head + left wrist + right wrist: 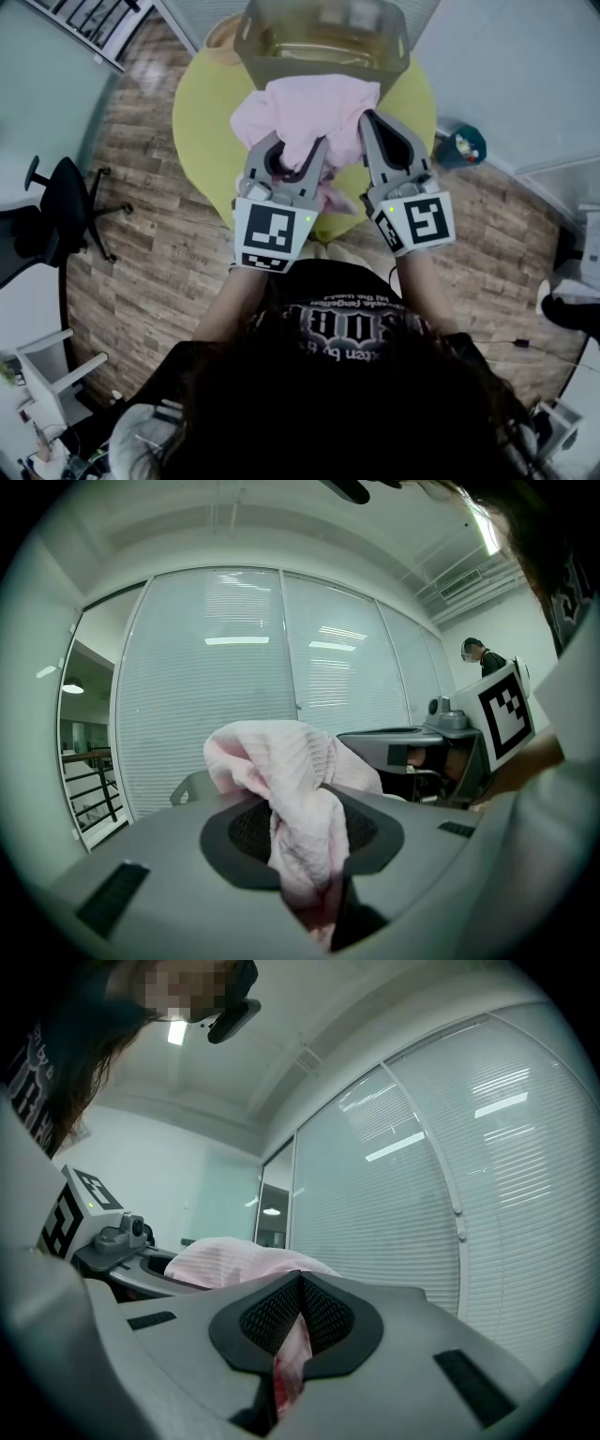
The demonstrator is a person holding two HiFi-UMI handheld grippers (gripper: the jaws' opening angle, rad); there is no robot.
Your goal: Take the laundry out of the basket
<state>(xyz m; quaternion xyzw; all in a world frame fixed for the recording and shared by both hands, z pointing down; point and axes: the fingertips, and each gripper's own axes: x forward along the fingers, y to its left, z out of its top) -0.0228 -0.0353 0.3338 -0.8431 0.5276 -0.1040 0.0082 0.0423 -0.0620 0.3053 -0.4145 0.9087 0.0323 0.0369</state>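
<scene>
In the head view a round yellow-green table (202, 122) stands on a wood-plank floor (159, 253), with a translucent basket (323, 42) at the table's far edge. A pink garment (300, 108) spills from the basket's near side over the middle of the table, bunched between the two tools. The left gripper (293, 155) has its jaws on either side of a thick fold at the garment's near left. The right gripper (367, 127) has its narrow tip on the garment's right edge, and the two marker cubes sit side by side over the table's near edge. A black office chair (56, 211) stands well off to the left on the floor. In the left gripper view the jaws stand partly apart, clamped on a fat twist of the pink garment (295, 808). The cloth fills the gap between the mesh pads and mounds above them. The right gripper's marker cube shows at the right, and window blinds (234, 667) fill the background. In the right gripper view the jaws are almost together, pinching a thin strip of the same cloth that hangs down through the slit. The rest of the garment (239, 1265) lies beyond them to the left, beside the left gripper.
</scene>
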